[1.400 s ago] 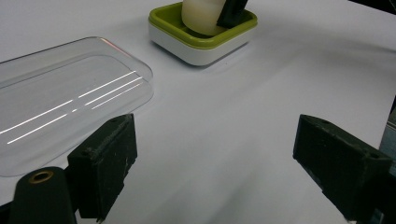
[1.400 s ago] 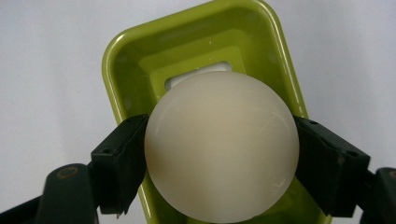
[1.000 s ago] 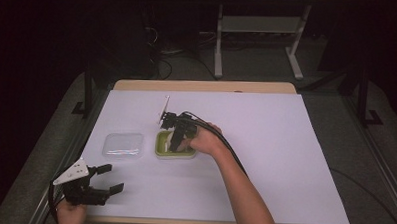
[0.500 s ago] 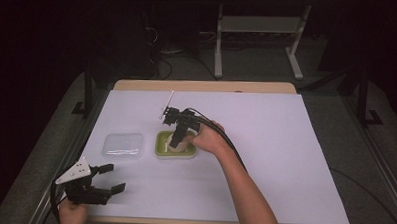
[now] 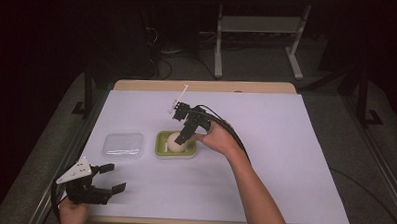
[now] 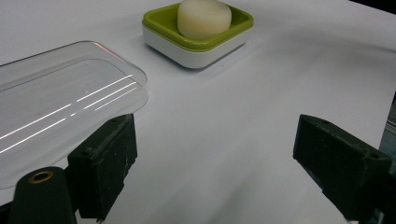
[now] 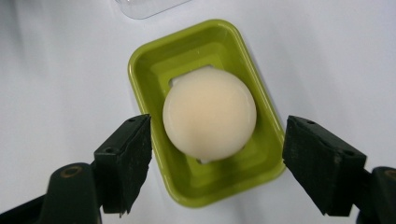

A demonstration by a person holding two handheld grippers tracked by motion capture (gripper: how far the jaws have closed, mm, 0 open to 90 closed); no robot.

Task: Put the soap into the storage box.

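From above, the round soap [image 5: 175, 141] sits in the green dish [image 5: 161, 148] mid-table, right gripper [image 5: 184, 135] over it. The left gripper [image 6: 215, 172] gapes wide beside the clear lid [image 6: 56, 112]. The right gripper's jaws stand wide around the soap [image 7: 209, 112], not touching.

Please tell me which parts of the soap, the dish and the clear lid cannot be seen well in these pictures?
- Soap underside: hidden by the soap itself, all views.
- Green dish floor: partly covered by soap, right gripper view.
- Clear lid: cut by the left edge, left gripper view; cut by the top edge, right gripper view.
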